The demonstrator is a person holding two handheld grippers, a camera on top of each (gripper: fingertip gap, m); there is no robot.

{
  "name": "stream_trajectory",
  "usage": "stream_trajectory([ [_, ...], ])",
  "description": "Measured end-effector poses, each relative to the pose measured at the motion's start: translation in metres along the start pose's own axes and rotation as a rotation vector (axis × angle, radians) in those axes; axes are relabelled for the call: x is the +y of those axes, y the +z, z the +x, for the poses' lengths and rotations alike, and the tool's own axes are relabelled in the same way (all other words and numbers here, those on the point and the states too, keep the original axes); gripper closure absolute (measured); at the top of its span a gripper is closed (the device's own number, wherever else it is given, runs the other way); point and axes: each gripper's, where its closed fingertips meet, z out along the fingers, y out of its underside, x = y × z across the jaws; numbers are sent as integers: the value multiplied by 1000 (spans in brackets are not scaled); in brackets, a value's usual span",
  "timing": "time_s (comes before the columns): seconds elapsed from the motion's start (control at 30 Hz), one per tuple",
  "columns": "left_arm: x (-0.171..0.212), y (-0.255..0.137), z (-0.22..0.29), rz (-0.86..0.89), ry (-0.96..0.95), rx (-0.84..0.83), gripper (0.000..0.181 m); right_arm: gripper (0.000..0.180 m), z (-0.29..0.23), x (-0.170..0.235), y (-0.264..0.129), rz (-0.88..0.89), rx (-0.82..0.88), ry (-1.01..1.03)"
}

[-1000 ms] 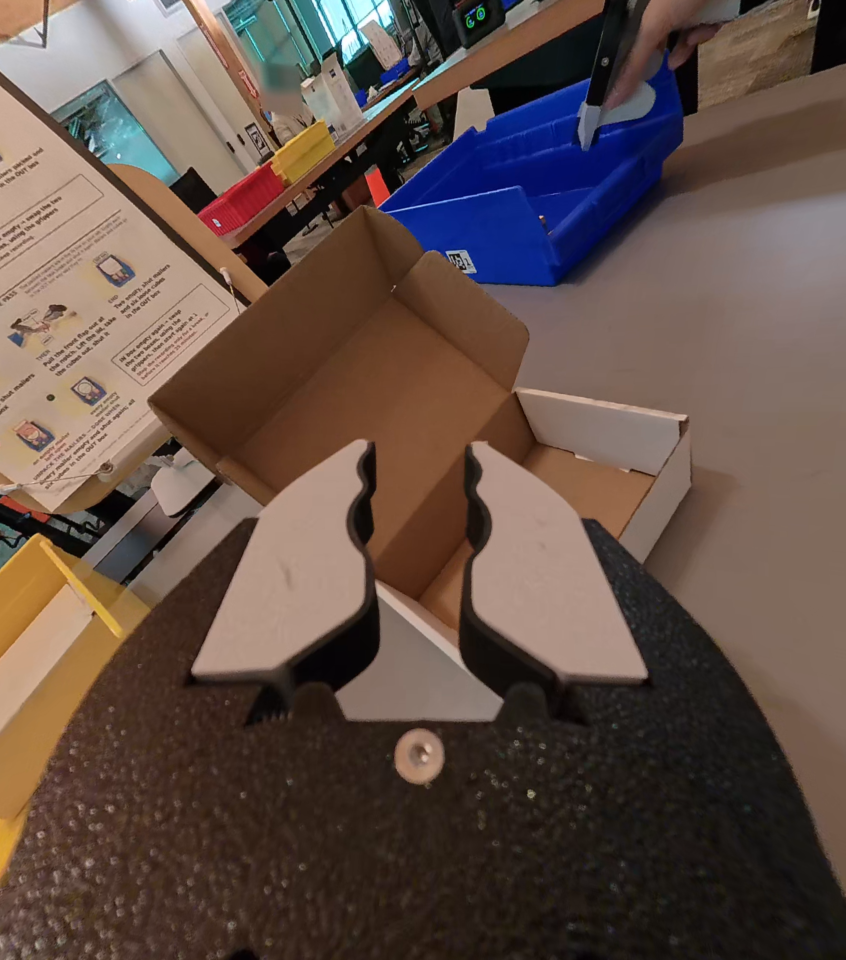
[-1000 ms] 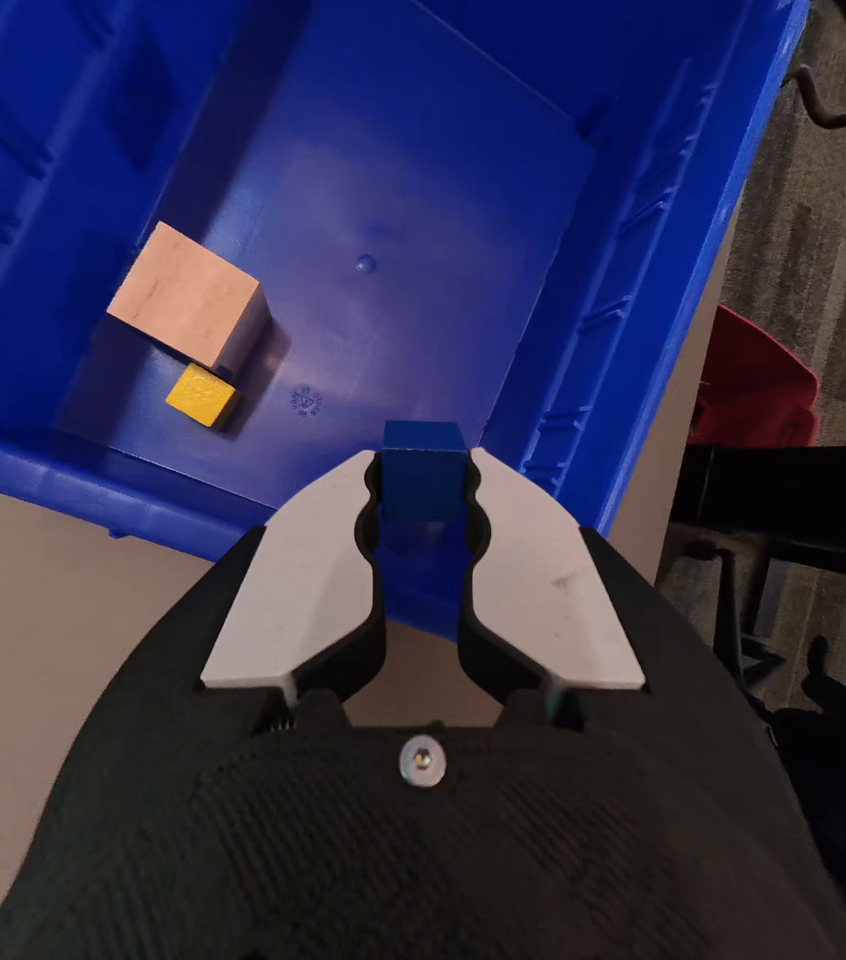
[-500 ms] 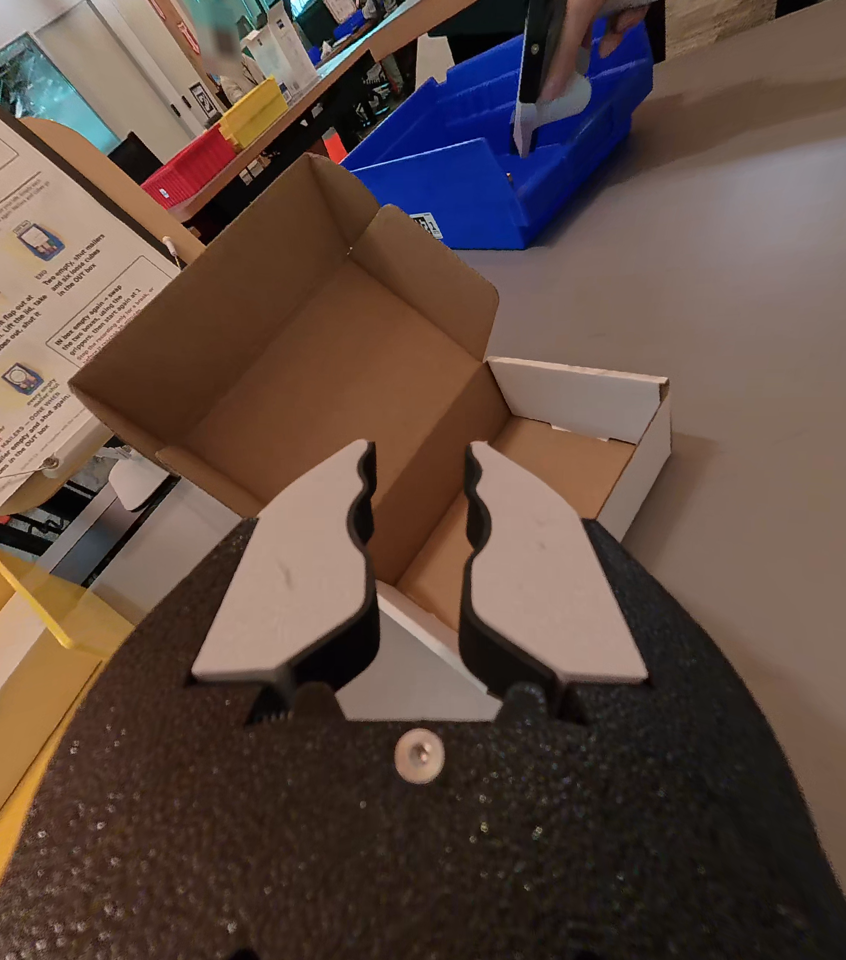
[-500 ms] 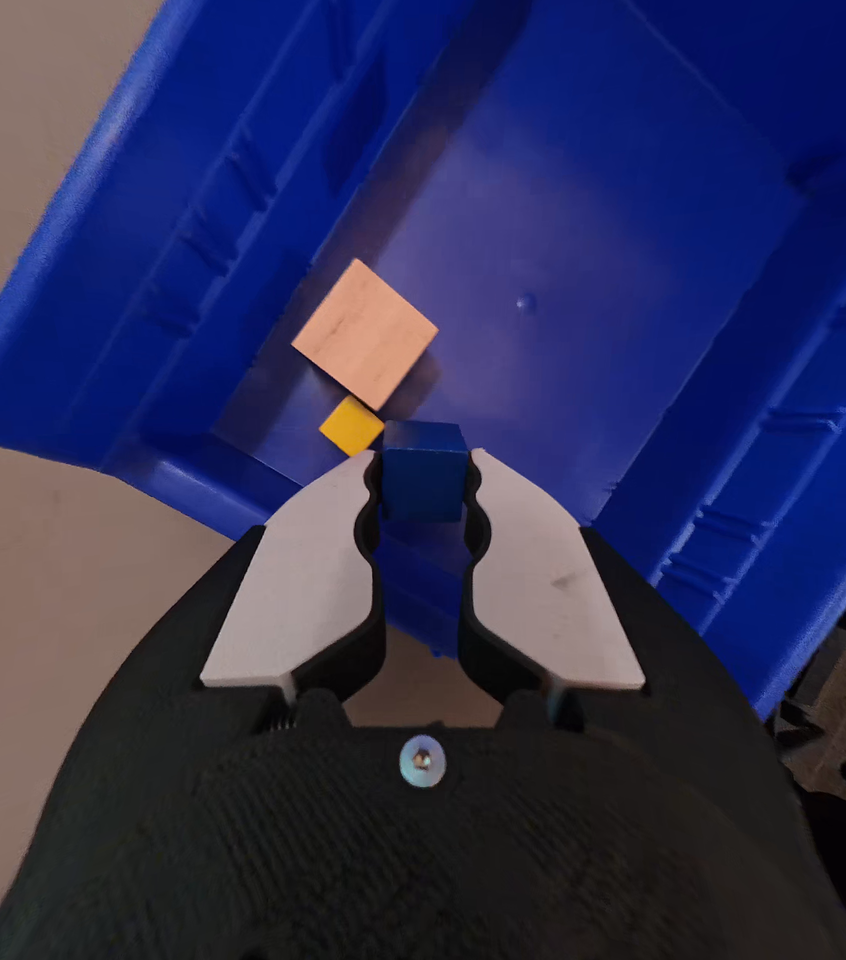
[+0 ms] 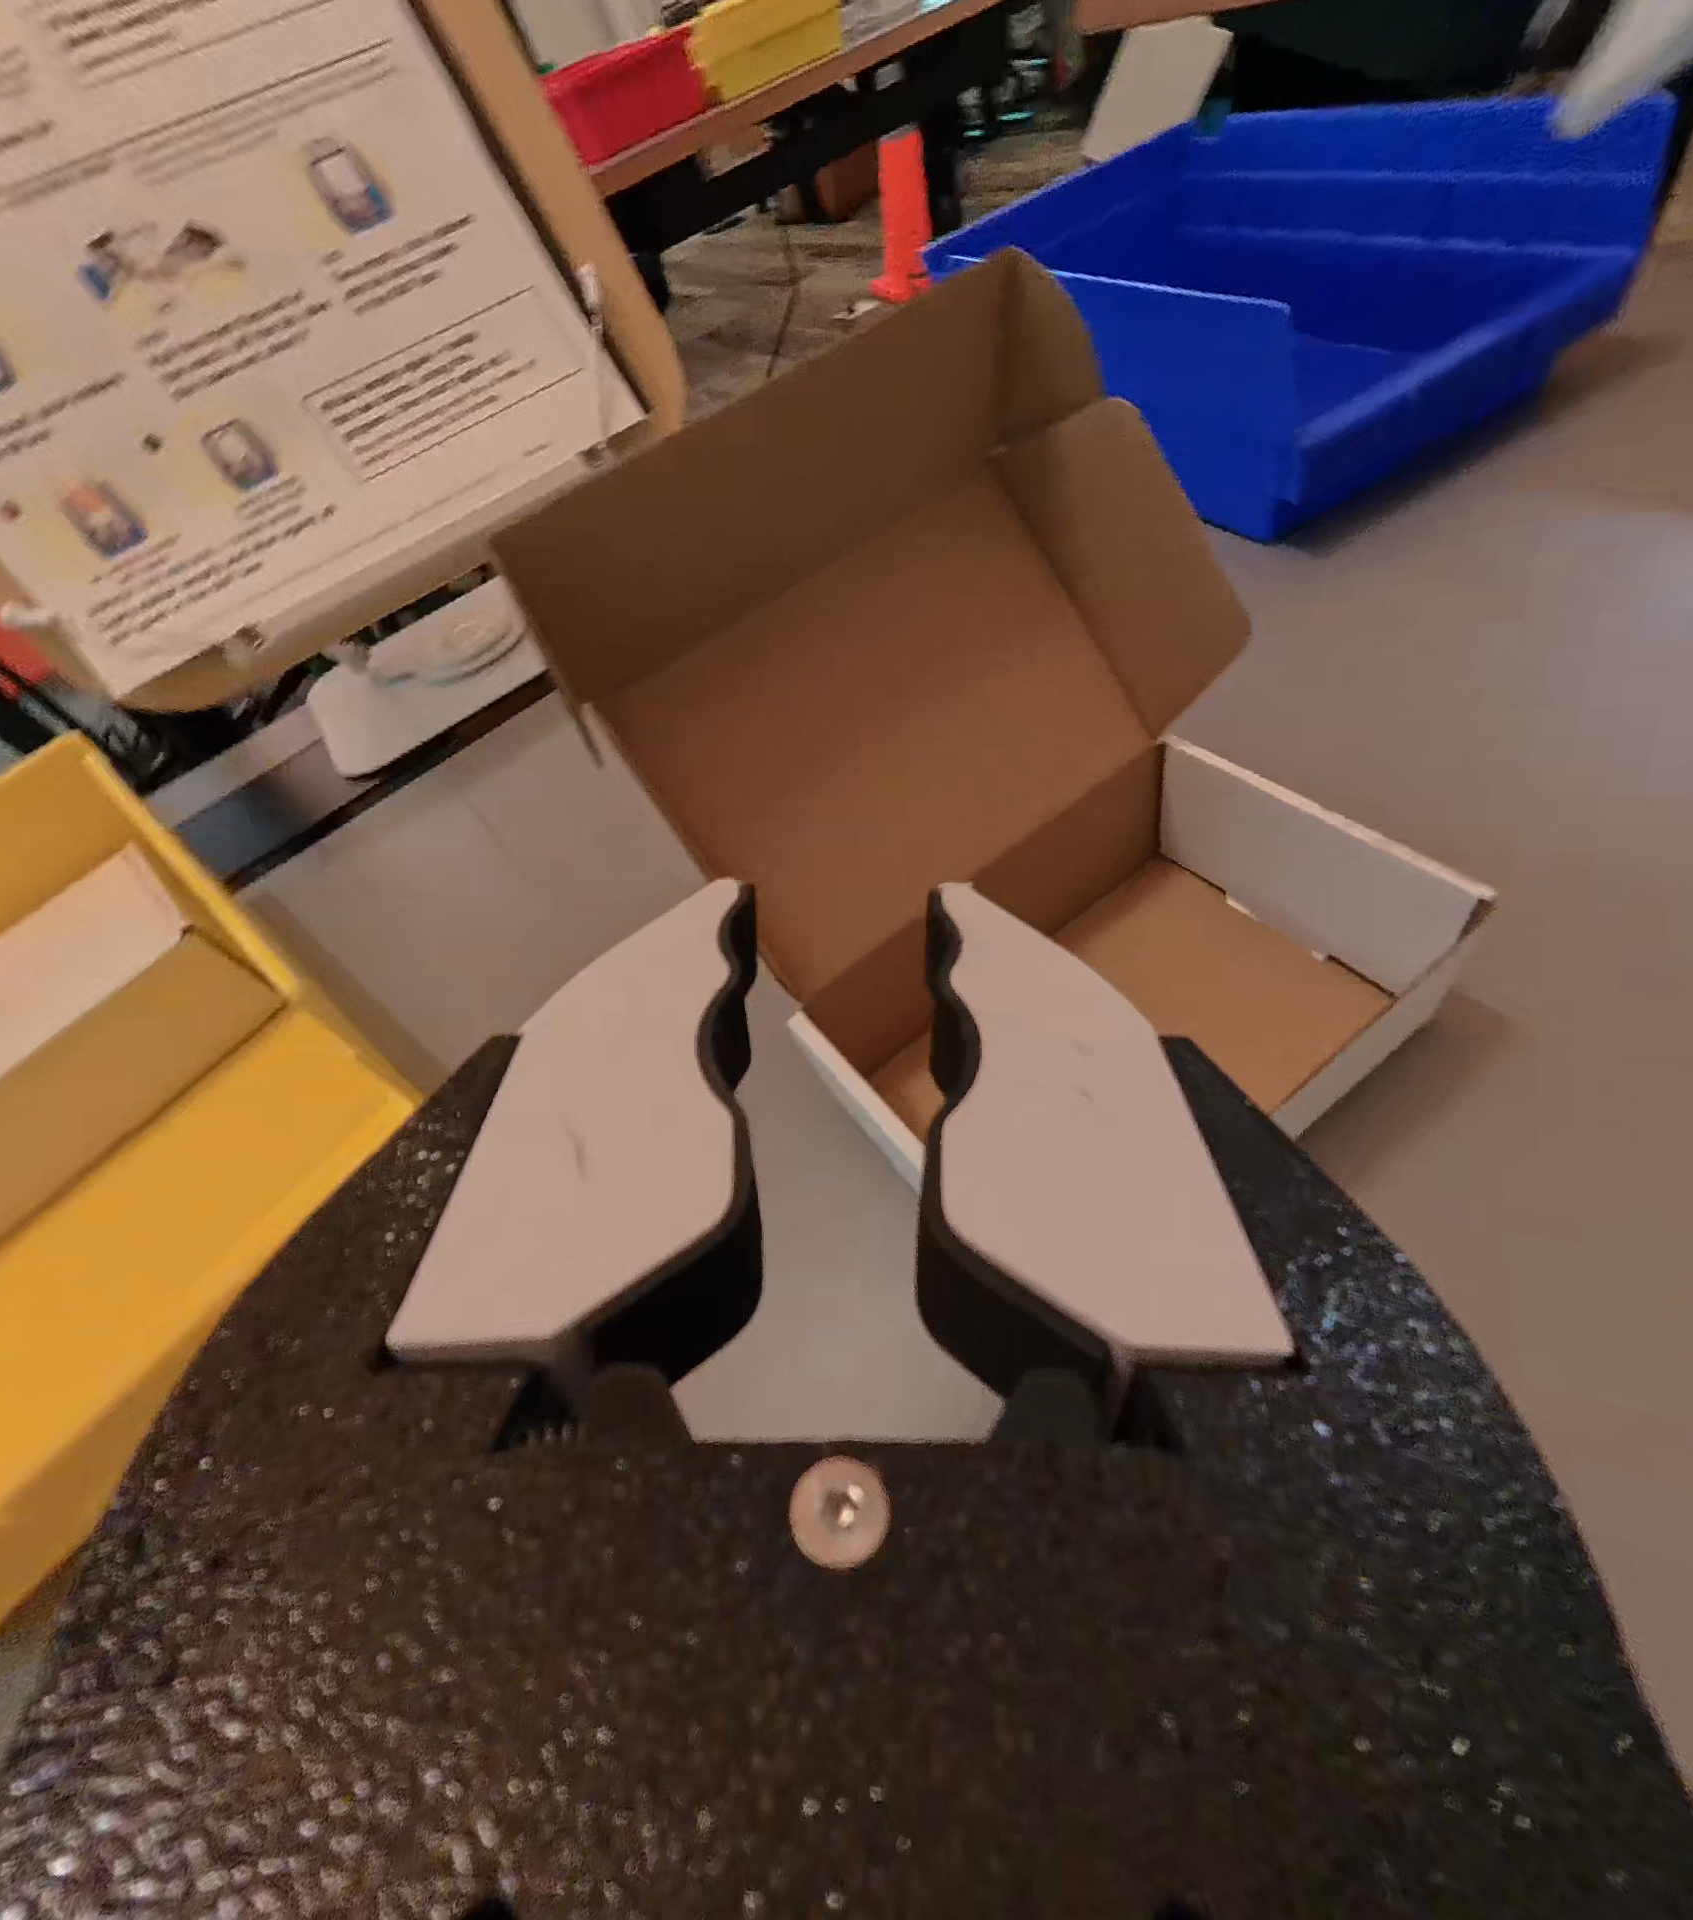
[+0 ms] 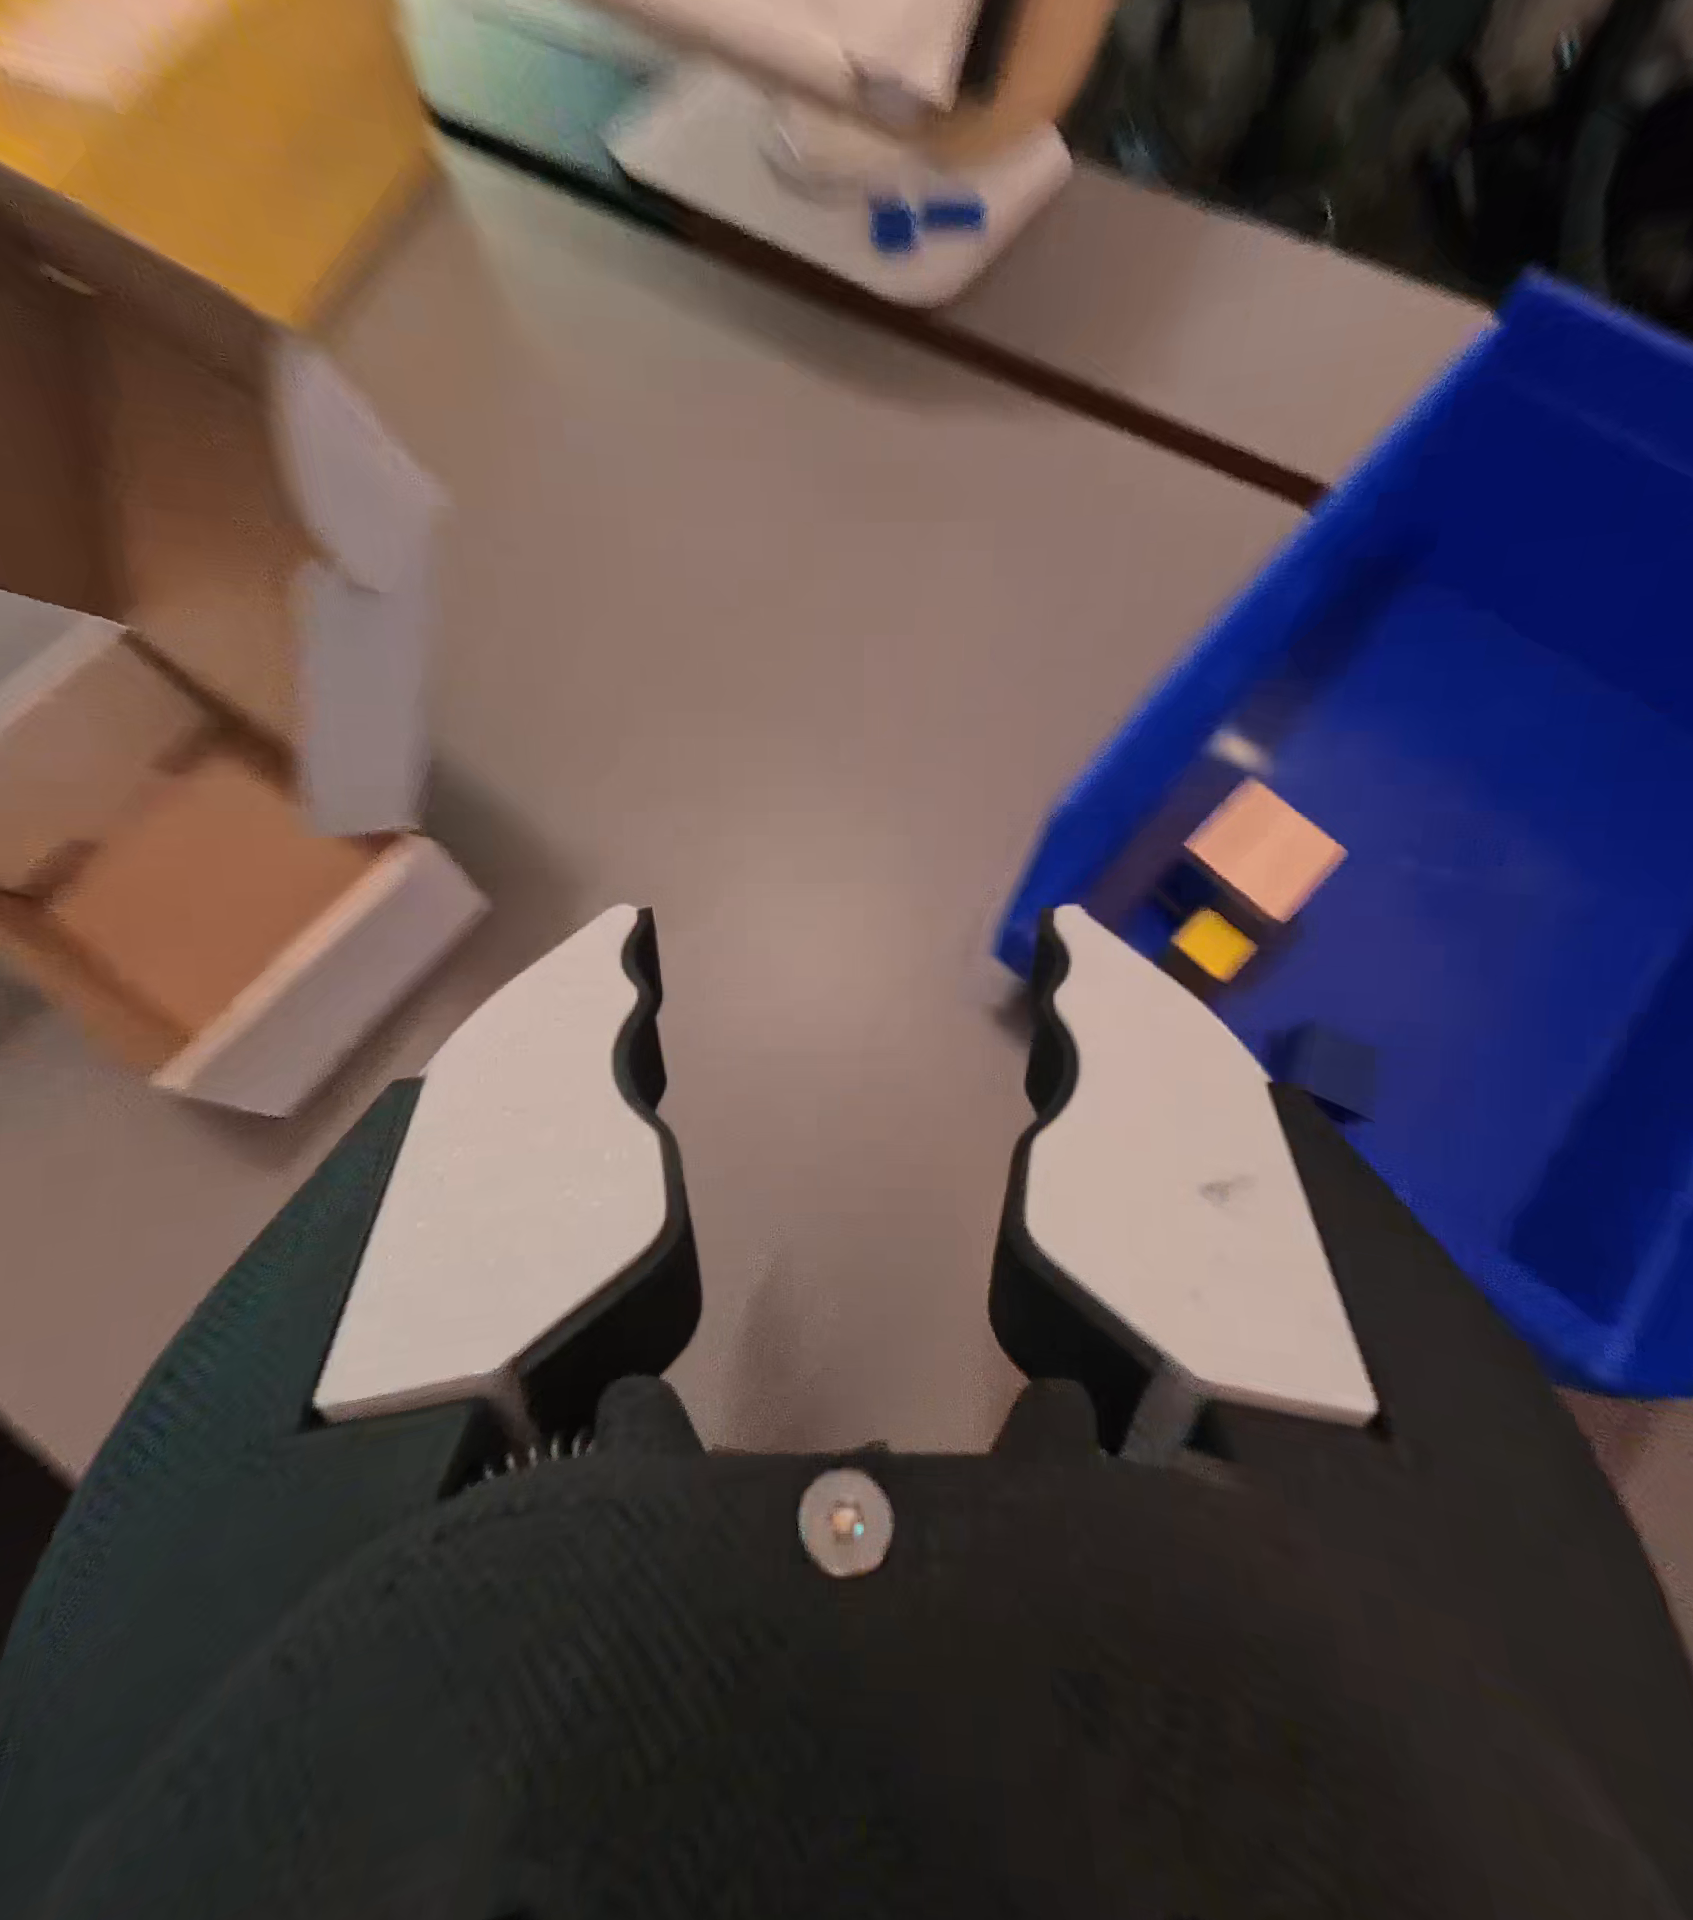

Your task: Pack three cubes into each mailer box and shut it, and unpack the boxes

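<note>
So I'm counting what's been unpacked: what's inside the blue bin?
The blue bin holds three cubes near its front wall: a large tan cube, a small yellow cube and a small blue cube. The right finger covers the near corner.

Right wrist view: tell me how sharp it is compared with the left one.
Right wrist view: heavy motion blur smears the open box and blue bin; only the tongs look crisp. Left wrist view: the box is fairly sharp, while the poster is softly blurred.
</note>
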Motion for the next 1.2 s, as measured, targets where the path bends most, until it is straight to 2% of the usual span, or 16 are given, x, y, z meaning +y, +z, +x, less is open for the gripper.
stream_trajectory([
  [0.03, -2, -2, -5, -2, -39, -17, 150, 112, -18, -5, -10, 58, -27, 3],
  [0.2, -10, -11, -17, -22, -142, -72, 150, 126, -93, -21, -38, 289, -85, -35],
  [0.4, -13, -12, -8, -30, -111, -55, 150, 121, -133, -3, 3, 290, -64, -18],
  [0.53, -3, -12, -13, -54, -101, -72, 150, 111, -135, 9, 30, 210, -4, -51],
  [0.63, 1, -11, -20, -51, -117, -84, 150, 111, -138, 3, 34, 244, -3, -44],
  [0.73, 3, -10, -24, -40, -137, -86, 151, 114, -133, -1, 34, 279, 25, -23],
  [0.87, 6, -6, -29, -57, -146, -96, 152, 130, -129, -5, 31, 327, 30, 26],
  [1.07, 0, 2, -29, -69, -131, -98, 152, 127, -144, -7, 41, 306, -5, -9],
  [1.2, -3, 23, -43, -122, -130, -142, 152, 136, -123, -20, 58, 256, 147, -74],
])
